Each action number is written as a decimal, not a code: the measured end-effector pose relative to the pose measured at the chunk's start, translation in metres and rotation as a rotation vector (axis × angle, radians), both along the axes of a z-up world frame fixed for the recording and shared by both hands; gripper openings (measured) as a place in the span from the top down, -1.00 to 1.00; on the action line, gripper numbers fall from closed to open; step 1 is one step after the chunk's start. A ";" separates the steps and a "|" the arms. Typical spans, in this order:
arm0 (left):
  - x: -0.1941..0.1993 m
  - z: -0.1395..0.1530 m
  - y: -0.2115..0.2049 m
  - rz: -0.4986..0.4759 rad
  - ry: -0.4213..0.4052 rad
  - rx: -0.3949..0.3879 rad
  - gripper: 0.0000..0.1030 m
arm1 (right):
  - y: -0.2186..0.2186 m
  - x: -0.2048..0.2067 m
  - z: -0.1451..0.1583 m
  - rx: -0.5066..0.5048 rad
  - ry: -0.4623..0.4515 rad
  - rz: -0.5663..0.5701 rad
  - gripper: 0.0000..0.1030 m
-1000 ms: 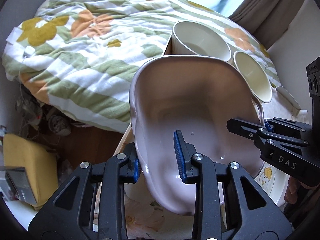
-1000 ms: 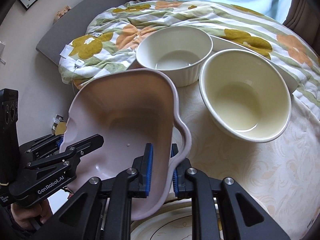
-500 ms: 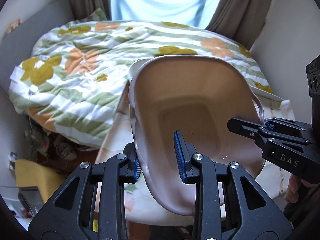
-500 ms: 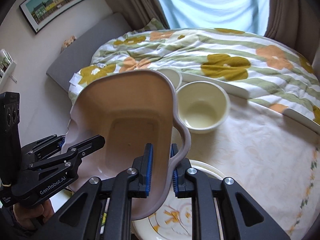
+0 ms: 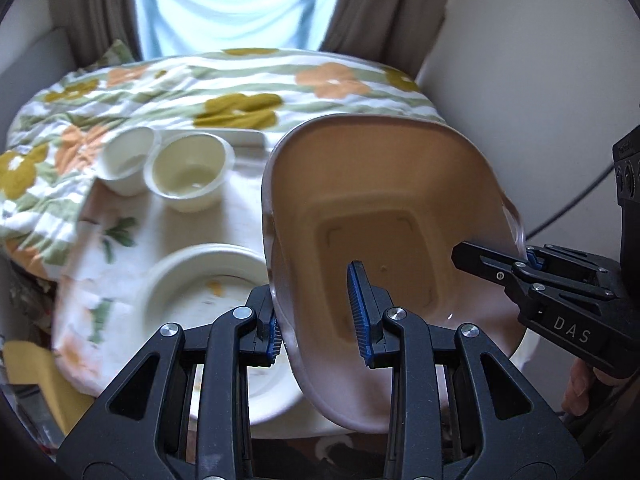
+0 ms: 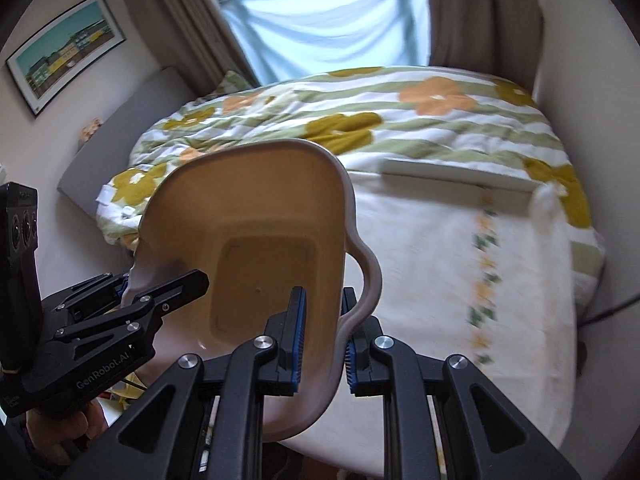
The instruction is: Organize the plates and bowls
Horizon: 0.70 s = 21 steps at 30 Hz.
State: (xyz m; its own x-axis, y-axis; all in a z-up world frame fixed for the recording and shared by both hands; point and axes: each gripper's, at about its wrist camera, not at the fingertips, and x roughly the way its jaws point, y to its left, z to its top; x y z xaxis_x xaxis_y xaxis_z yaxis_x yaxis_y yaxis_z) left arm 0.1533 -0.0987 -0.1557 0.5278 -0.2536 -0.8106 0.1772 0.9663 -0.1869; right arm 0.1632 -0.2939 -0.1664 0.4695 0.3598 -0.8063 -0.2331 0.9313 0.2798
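Both grippers hold one large pinkish squarish bowl point(image 5: 384, 216) tilted up in the air above the table. My left gripper point(image 5: 318, 330) is shut on its left rim. My right gripper point(image 6: 322, 344) is shut on its right rim by the wavy handle; the bowl also shows in the right wrist view point(image 6: 260, 248). The right gripper appears at the right of the left wrist view point(image 5: 520, 258), and the left gripper at the left of the right wrist view point(image 6: 132, 288). On the table lie a white plate point(image 5: 208, 300), a cream bowl point(image 5: 188, 172) and a white bowl point(image 5: 126, 160).
The table has a pale floral cloth point(image 6: 440, 264). A flat white tray point(image 6: 456, 174) lies at its far edge. A bed with a flowered quilt point(image 6: 360, 120) stands behind. A wall point(image 5: 540, 80) is close on the right, and a cable point(image 6: 608, 308) hangs by it.
Both grippers have lifted the pink bowl higher and swung it to the right. The plate and the two small bowls now show to the left of it.
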 end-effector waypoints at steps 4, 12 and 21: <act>0.003 -0.024 -0.056 -0.061 0.060 -0.033 0.50 | -0.036 -0.004 -0.017 -0.027 0.032 -0.078 0.70; 0.016 -0.082 -0.130 -0.135 0.141 -0.014 0.50 | -0.089 0.007 -0.066 -0.038 0.099 -0.164 0.70; 0.027 -0.133 -0.156 -0.163 0.190 0.016 0.50 | -0.121 0.001 -0.108 -0.025 0.135 -0.190 0.70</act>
